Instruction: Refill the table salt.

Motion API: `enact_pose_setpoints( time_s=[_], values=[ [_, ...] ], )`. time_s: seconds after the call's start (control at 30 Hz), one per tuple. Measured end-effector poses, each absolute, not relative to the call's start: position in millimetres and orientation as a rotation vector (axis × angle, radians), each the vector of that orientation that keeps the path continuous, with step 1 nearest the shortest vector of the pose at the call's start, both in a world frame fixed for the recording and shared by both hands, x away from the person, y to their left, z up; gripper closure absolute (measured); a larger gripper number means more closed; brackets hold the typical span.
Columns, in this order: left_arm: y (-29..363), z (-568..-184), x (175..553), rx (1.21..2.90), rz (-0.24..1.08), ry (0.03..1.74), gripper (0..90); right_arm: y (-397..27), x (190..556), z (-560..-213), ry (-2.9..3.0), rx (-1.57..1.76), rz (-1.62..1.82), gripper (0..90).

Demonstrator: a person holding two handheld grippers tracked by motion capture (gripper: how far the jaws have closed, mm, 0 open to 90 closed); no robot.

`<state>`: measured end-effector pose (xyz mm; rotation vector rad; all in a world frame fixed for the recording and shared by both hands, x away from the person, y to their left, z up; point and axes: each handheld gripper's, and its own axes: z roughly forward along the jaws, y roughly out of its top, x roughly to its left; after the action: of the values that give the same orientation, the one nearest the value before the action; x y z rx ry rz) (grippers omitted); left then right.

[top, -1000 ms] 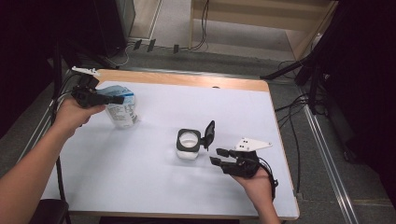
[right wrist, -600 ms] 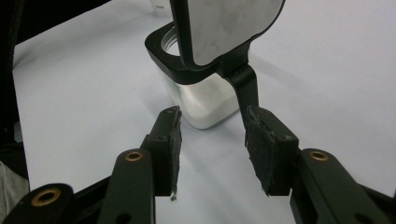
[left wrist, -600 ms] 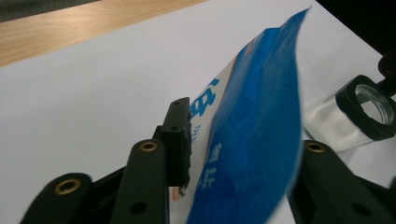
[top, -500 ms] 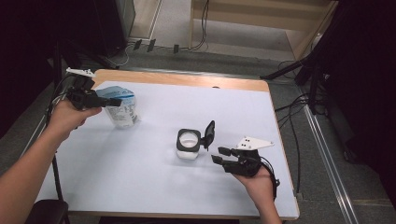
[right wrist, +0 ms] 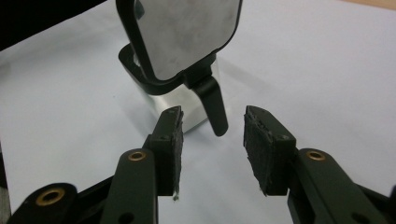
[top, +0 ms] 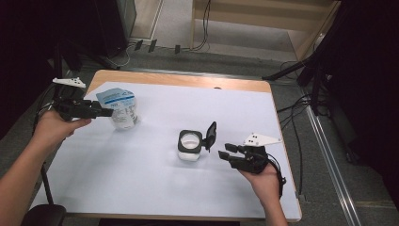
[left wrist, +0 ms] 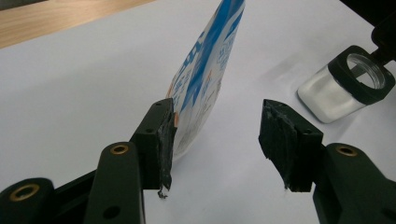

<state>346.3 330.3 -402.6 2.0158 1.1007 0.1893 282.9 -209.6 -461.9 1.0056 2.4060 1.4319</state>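
On the table [top: 141,188]: a pouch [top: 120,109] and an open jar [top: 190,145].
Your left gripper [left wrist: 215,133] gapes beside the pouch; your right gripper [right wrist: 212,135] gapes empty behind the jar's lid [right wrist: 187,35].

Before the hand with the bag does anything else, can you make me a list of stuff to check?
1. Left tool open: ok, jaws stand apart.
2. Blue-and-white pouch between its jaws: ok, it sits against one jaw, with a gap to the other.
3. Pouch standing up: ok, upright on the white table cover.
4. Glass jar lid open: ok, the black flip lid is tipped back.
5. Right tool gripping the jar: not ok, it is open just short of the lid hinge.
6. Pouch top open for pouring: cannot tell.
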Motion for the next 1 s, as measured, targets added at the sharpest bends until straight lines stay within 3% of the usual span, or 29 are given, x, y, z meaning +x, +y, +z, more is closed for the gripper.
enact_pose_setpoints(
  time_s=[0.2, 0.57, 1.0],
  values=[
    [333.0, -407.0, 332.5, 2.042, 0.198, 1.112, 45.5, -211.6, 290.9, -459.9, 2.393, 1.055, 1.448, 66.3],
    [318.4, -416.4, 315.9, 2.028, 0.153, 1.078, 44.1, -207.3, 311.1, -453.2, 2.409, 1.109, 1.484, 89.2],
    [283.8, -430.3, 307.8, 2.047, 0.128, 0.991, 43.4, -198.6, 326.2, -442.5, 2.442, 1.092, 1.463, 90.0]
  ],
)
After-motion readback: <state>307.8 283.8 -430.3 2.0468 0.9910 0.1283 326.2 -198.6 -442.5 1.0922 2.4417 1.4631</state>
